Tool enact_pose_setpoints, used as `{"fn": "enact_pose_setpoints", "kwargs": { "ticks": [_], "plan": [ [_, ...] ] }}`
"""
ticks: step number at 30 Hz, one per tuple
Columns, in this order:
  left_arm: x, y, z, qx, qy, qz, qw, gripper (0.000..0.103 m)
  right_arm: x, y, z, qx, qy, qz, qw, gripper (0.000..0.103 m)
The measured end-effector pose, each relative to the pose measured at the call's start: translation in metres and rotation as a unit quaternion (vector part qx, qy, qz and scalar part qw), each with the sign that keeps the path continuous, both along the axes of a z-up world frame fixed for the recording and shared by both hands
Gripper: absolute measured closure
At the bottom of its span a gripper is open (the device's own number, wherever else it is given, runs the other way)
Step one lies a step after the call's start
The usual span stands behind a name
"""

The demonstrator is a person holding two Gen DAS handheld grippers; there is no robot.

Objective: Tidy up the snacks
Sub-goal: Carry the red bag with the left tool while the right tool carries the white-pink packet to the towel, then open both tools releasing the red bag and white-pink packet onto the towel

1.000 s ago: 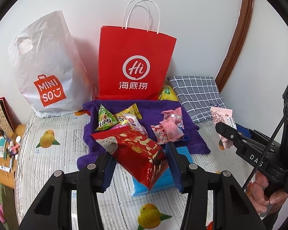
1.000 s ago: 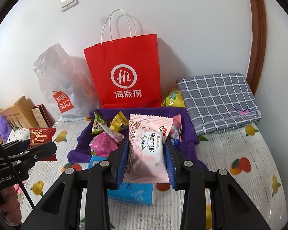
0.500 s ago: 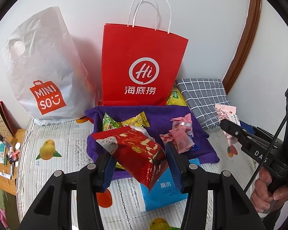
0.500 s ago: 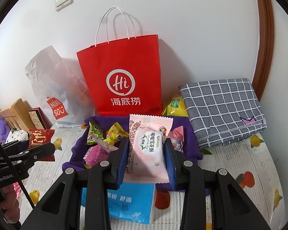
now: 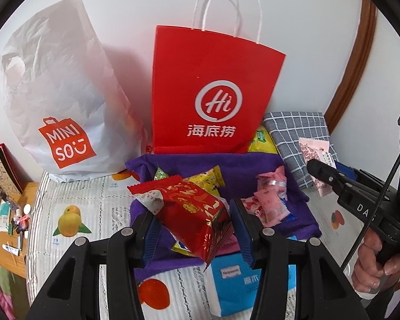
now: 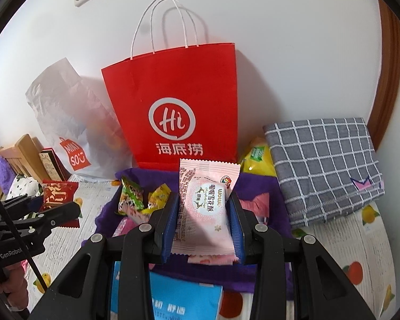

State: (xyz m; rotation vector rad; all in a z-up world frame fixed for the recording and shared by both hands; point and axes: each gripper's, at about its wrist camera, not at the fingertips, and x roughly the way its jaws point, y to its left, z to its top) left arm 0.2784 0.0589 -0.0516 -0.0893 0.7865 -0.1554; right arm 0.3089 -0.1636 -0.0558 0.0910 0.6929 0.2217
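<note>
Red foil snack packet (image 5: 192, 213): pinched between the pads of the left gripper (image 5: 193, 236), long axis tilted, upper end leaning away to the gripper's left, lower corner hanging below the jaws.

Pink snack packet (image 6: 204, 210): clamped in the right gripper (image 6: 204, 230), long axis running straight ahead along the fingers, top edge reaching toward the red paper bag (image 6: 178, 112).

Key relation: the red paper bag stands upright dead ahead of both grippers, against the wall, mouth up and well above the held packets. Judged the likely destination; each packet would have to be lifted over the rim. The right gripper faces the bag more squarely; neither looks clearly nearer.

Purple cloth (image 5: 248, 165): below and ahead of both grippers, strewn with loose sweets (image 5: 269, 200).

White plastic bag (image 5: 58, 101): ahead, to the left.

Blue tissue pack (image 5: 232, 282): directly beneath the jaws.

Grey checked cloth (image 6: 322, 168): ahead, to the right.
</note>
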Motion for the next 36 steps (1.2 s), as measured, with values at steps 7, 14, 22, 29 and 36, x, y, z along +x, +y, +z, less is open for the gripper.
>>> {"fn": "enact_pose_setpoints", "kwargs": {
  "ticks": [7,14,22,29,36],
  "plan": [
    [0.015,0.006,-0.015,-0.010,0.016,0.010,0.9998,0.055,0.022,0.005,-0.014,0.013,0.016,0.006,1.000,0.067],
    [0.028,0.014,-0.027,-0.004,0.027,0.015,0.9995,0.055,0.040,-0.003,-0.038,0.015,0.042,-0.001,0.999,0.067],
    [0.044,0.013,-0.045,-0.013,0.045,0.010,0.9989,0.055,0.056,-0.008,-0.062,0.011,0.075,0.005,0.997,0.067],
    [0.057,0.000,-0.052,0.001,0.053,0.001,0.9986,0.055,0.065,-0.006,-0.081,-0.010,0.098,0.015,0.995,0.067],
    [0.065,-0.009,-0.060,-0.001,0.060,-0.009,0.9981,0.055,0.069,-0.002,-0.091,-0.019,0.108,0.021,0.994,0.067]
  ]
}}
